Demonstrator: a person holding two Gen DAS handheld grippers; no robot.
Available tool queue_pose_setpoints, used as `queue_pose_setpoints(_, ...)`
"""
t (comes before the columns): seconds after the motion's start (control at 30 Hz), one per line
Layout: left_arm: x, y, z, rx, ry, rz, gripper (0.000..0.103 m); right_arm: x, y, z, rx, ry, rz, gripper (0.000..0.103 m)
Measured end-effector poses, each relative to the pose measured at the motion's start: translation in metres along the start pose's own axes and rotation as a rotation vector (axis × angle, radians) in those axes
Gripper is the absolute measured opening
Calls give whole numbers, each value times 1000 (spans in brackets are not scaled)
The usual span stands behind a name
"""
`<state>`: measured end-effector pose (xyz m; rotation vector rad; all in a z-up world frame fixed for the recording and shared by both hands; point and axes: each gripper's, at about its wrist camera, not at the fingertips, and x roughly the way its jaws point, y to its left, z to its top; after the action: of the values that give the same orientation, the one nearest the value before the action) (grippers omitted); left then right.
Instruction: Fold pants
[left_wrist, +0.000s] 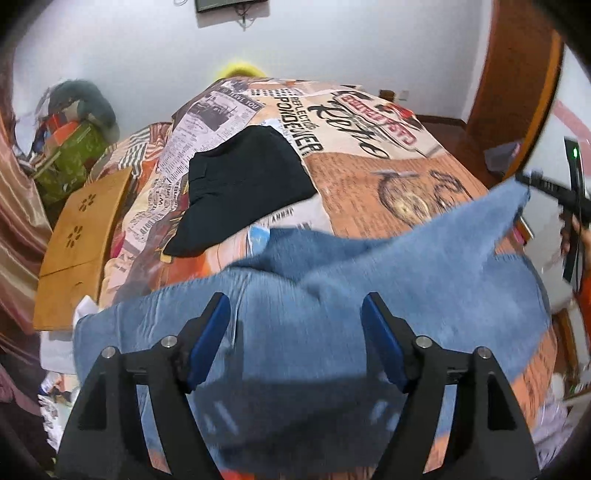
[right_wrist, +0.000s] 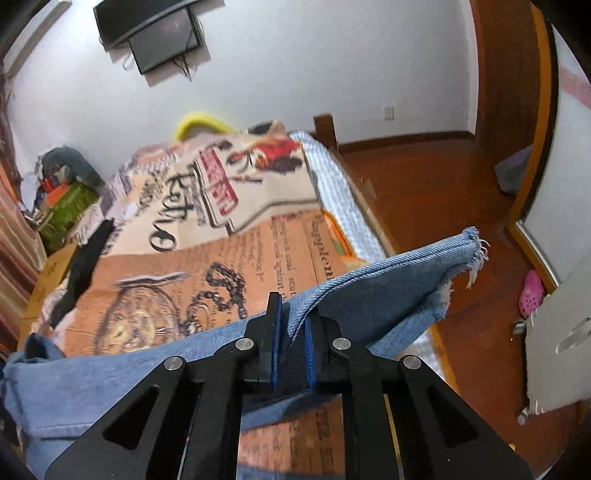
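Observation:
Blue jeans (left_wrist: 332, 280) lie across the near end of a bed with a printed orange cover (left_wrist: 369, 177). My left gripper (left_wrist: 295, 306) hovers over the jeans with its blue pads wide apart and nothing pinched between them. In the right wrist view my right gripper (right_wrist: 293, 314) is shut on a seam edge of the jeans (right_wrist: 388, 295) near the frayed leg hem (right_wrist: 469, 240). That leg end is lifted off the bed. In the left wrist view the same lifted corner (left_wrist: 513, 199) rises toward the right edge.
A folded black garment (left_wrist: 243, 184) rests further up the bed. A wooden board (left_wrist: 81, 229) and a pile with a green box (left_wrist: 70, 155) stand to the left. To the right are wooden floor (right_wrist: 443, 192), a door frame and a pink shoe (right_wrist: 532, 291).

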<state>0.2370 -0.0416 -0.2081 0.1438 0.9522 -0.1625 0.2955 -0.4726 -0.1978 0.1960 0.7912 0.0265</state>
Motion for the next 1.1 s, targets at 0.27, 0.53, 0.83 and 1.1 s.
queue_pose_setpoints(0.27,7,-21,-52,98,74,60,80,-47,-9,-21,51,-35,30,9)
queue_pose_setpoints(0.53,18,-11,-36,18,22,100,27,-77,-14,-26,73,-57,70,8)
queue_pose_setpoints(0.83,-26,6,-40,0,-52,7,16,-127,-19,-38,83,-164,65,7)
queue_pose_setpoints(1.1,-15,-11,-73,48,19,-23,16,-105,-44,-105,159,-23,13,7)
